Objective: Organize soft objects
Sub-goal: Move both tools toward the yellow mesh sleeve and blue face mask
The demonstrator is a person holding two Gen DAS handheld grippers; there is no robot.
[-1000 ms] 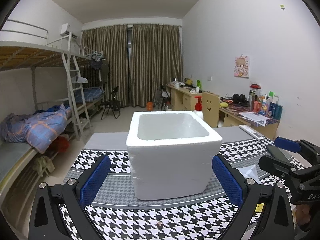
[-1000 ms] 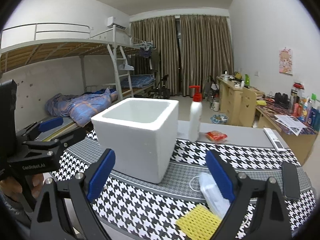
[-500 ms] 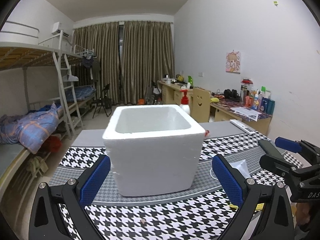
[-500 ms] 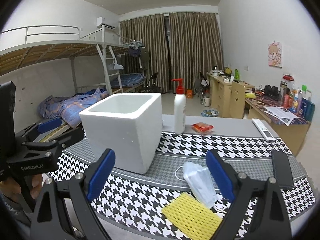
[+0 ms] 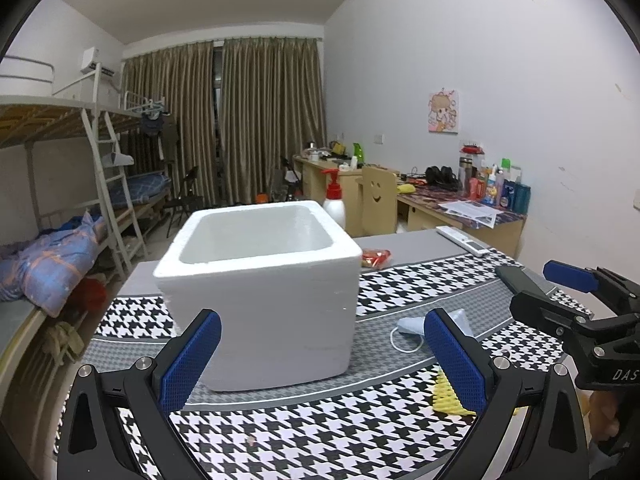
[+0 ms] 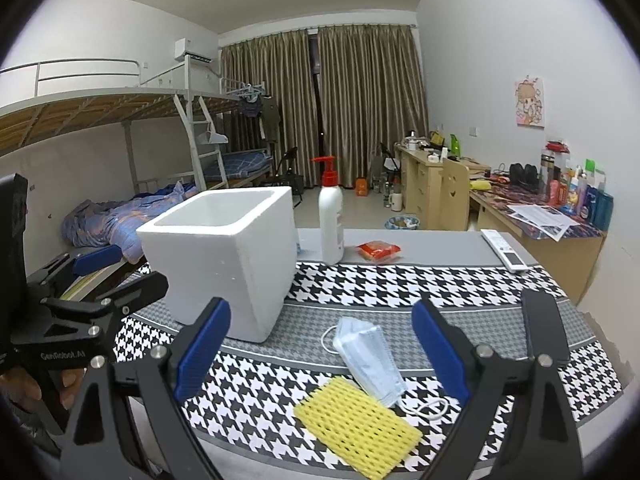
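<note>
A white foam box (image 5: 264,280) stands open-topped on the houndstooth cloth; it also shows in the right wrist view (image 6: 228,256). A pale blue face mask (image 6: 368,356) lies to its right, with a yellow foam net (image 6: 356,424) in front of it; both show partly in the left wrist view, mask (image 5: 412,324) and net (image 5: 448,400). My left gripper (image 5: 320,360) is open and empty, in front of the box. My right gripper (image 6: 320,352) is open and empty, above and just before the mask and net.
A white pump bottle (image 6: 331,220), a red packet (image 6: 378,250) and a white remote (image 6: 504,256) lie at the table's far side. A black phone (image 6: 544,328) lies at the right. Bunk bed left, desks right.
Both grippers have shifted left and pulled back a little, so the box sits further left in the left view and the mask and net show more fully in the right view. Jaws stay open.
</note>
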